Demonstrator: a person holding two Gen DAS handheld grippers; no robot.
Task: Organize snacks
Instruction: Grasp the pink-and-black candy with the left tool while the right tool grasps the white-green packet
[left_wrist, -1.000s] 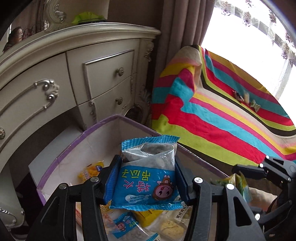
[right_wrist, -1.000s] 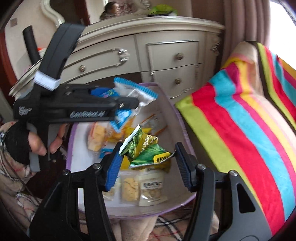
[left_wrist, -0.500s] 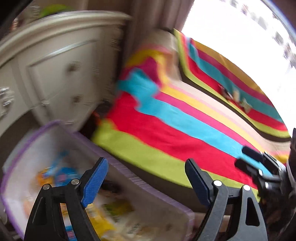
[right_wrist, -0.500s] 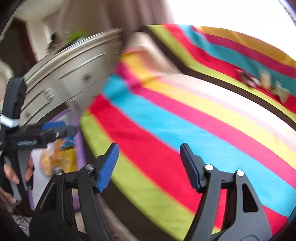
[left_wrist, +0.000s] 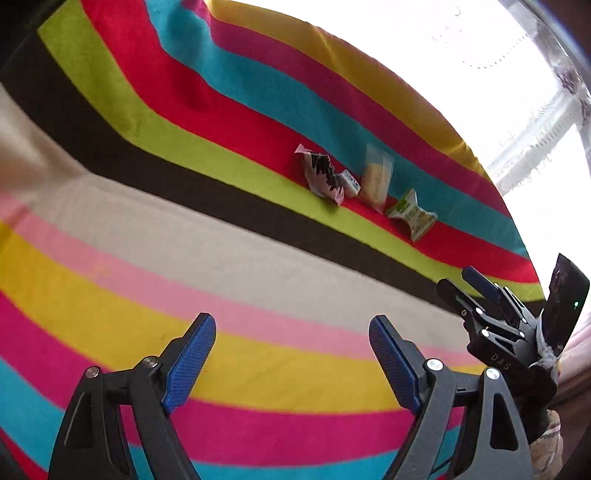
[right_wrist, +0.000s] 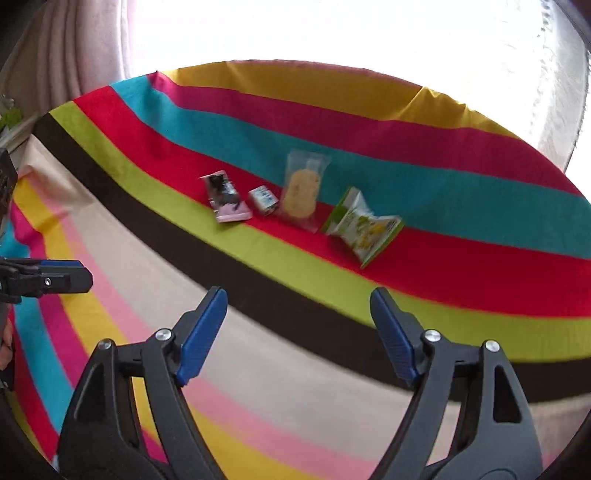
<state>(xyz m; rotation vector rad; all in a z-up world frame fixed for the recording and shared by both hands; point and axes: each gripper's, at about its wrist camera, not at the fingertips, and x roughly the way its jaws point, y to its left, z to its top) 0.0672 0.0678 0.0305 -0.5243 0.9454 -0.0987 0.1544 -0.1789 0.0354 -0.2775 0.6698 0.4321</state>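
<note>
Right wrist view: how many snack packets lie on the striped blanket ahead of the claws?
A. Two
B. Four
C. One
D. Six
B: four lie in a row along the red stripe of the striped blanket: a pink-and-black packet, a small white-and-blue packet, a clear cracker packet and a green-and-white packet.

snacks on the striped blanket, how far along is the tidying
Already done: cannot be judged here, no container is in view. In hand: nothing; the left gripper and right gripper are both open and empty, the right's jaws having just been opening. Left: four packets lie on the striped blanket: pink-black packet, small white packet, clear cracker packet, green packet.
</note>
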